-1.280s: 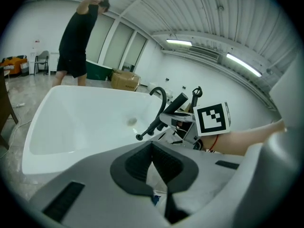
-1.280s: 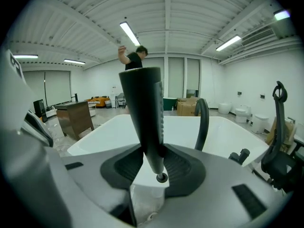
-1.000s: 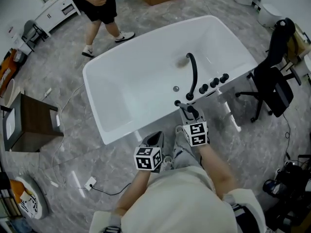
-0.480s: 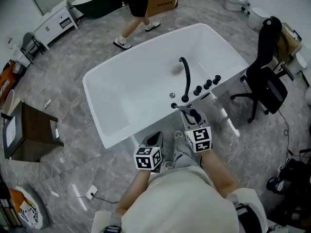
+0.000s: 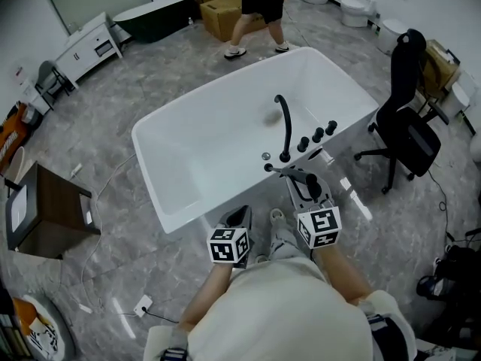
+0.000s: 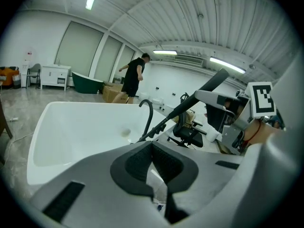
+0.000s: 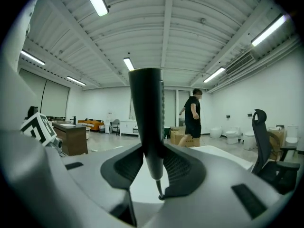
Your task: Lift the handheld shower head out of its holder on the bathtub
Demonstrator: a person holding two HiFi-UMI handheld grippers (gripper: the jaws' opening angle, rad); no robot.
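The white bathtub (image 5: 180, 201) lies across the middle of the head view, its black spout (image 5: 284, 130) and three black knobs (image 5: 317, 135) on the near rim. My right gripper (image 5: 301, 180) is shut on the black handheld shower head (image 5: 285, 172) and holds it above that rim. In the right gripper view the handle (image 7: 146, 103) stands upright between the pads, a thin end hanging below. My left gripper (image 5: 240, 216) hovers in front of the tub, jaws shut with nothing in them (image 6: 152, 146). Its view shows the shower head (image 6: 190, 101) slanting up past the spout (image 6: 149, 113).
A black office chair (image 5: 409, 126) stands right of the tub. A brown cabinet (image 5: 45, 209) sits at the left, with a cable and power strip (image 5: 139, 303) on the grey floor. A person (image 5: 259, 6) walks beyond the tub near cardboard boxes (image 5: 214, 6).
My right gripper has risen with the shower head, lifting it up off the tub rim. The left gripper rose slightly. The person behind the tub walked to the right.
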